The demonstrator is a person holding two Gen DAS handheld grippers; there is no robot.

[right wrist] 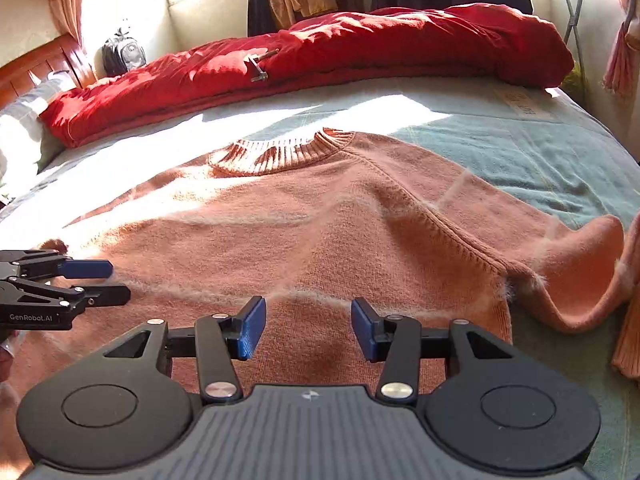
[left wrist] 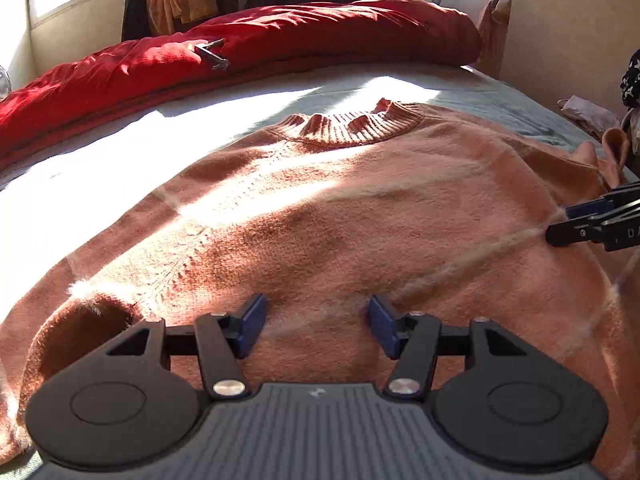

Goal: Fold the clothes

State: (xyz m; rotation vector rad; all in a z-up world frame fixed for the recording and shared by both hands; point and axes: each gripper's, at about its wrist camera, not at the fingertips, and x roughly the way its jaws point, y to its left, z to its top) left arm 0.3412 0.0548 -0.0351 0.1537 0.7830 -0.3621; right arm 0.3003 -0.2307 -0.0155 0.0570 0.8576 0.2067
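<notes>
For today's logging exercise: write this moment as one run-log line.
task: fold clothes | sweater: flat on bed | left tongs: open, empty | right tongs: open, empty

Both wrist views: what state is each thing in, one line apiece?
Sweater: spread flat on bed, collar far, unfolded.
Right sleeve: rumpled, trailing sideways.
Left gripper: open, empty, over sweater.
Right gripper: open, empty, over sweater.
Red duvet: bunched along far edge.
</notes>
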